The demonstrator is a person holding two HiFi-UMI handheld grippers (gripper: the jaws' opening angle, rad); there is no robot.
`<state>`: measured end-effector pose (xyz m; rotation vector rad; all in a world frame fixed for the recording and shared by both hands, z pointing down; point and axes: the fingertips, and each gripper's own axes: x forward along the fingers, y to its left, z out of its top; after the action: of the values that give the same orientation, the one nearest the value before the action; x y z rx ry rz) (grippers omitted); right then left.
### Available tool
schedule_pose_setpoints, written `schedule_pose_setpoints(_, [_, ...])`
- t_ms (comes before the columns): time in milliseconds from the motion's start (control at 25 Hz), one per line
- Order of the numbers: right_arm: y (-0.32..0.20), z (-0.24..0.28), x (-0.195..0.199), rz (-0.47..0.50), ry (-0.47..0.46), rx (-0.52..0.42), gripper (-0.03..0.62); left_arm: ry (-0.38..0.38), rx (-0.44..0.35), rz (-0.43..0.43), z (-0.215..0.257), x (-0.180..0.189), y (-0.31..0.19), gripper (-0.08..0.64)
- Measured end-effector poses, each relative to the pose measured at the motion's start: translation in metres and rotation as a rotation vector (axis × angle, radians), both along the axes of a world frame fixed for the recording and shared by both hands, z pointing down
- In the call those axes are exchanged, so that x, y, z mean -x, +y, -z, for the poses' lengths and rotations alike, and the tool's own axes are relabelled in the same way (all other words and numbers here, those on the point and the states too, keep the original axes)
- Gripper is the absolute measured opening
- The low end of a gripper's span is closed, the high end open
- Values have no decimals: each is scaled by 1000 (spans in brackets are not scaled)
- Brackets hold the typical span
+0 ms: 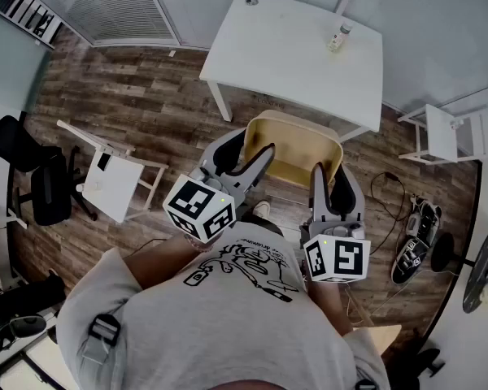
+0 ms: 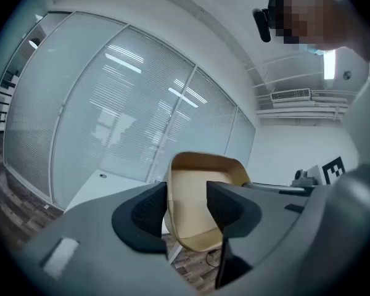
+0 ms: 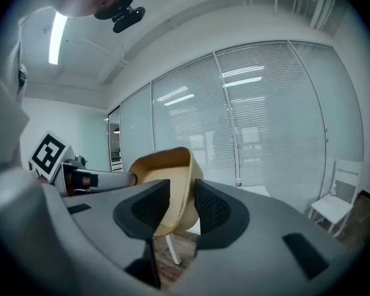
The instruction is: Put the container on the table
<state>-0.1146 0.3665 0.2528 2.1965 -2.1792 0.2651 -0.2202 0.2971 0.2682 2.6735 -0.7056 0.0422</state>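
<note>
A tan plastic container [image 1: 297,149] hangs in the air in front of me, short of the white table [image 1: 309,63]. My left gripper [image 1: 242,154] straddles its left rim, one finger outside the wall and one inside, shut on it. On the opposite rim my right gripper [image 1: 332,187] is shut the same way. The left gripper view has the container [image 2: 194,227] between the jaws of the left gripper [image 2: 186,209], with the table [image 2: 98,187] beyond. The right gripper view shows the container's wall [image 3: 166,165] pinched by the right gripper [image 3: 182,203].
A small bottle [image 1: 339,37] stands at the table's far right. White chairs stand left [image 1: 114,177] and right [image 1: 451,132] of me, and a black office chair [image 1: 41,185] sits further left. Shoes and cables [image 1: 415,246] lie on the wood floor at the right.
</note>
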Motion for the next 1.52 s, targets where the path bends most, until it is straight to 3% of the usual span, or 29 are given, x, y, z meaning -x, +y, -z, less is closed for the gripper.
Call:
schedule_pose_setpoints(1000, [13, -7, -72, 2, -38, -9, 117, -7, 6, -3, -7, -67, 19, 187])
schedule_pose_setpoints(1520, [-60, -17, -86, 17, -43, 9, 117, -5, 24, 12, -18, -81, -53, 187])
